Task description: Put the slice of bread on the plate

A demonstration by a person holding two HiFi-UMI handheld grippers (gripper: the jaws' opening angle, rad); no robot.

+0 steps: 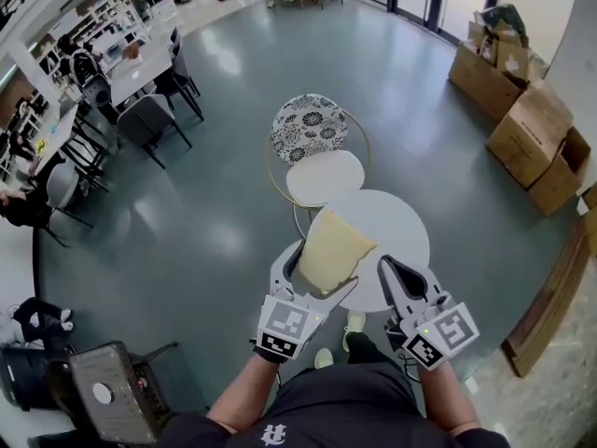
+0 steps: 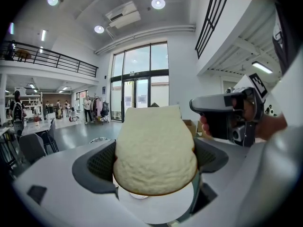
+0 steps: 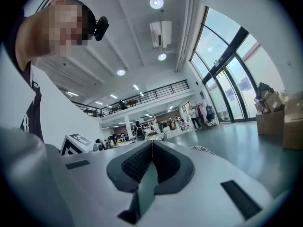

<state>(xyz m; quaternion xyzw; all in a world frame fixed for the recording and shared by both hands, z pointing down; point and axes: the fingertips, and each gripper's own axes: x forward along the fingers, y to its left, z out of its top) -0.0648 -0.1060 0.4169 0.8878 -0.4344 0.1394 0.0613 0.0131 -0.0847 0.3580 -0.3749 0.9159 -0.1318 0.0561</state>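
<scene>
A pale slice of bread (image 1: 332, 245) with a thin brown crust stands upright between the jaws of my left gripper (image 1: 322, 273), which is shut on it. In the left gripper view the bread (image 2: 155, 141) fills the middle, pinched from both sides by the left gripper (image 2: 156, 162). It hangs over the near left edge of a small round white table (image 1: 396, 227). I cannot make out a separate plate on that white top. My right gripper (image 1: 385, 267) is just to the right of the bread, jaws shut on nothing (image 3: 152, 148), and its body also shows in the left gripper view (image 2: 227, 117).
A gold-framed chair with a patterned back (image 1: 310, 127) and white seat (image 1: 325, 177) stands just beyond the table. Cardboard boxes (image 1: 527, 129) are stacked at the right. Desks and dark chairs (image 1: 140, 82) stand far left. A grey metal box (image 1: 110, 395) is at the lower left.
</scene>
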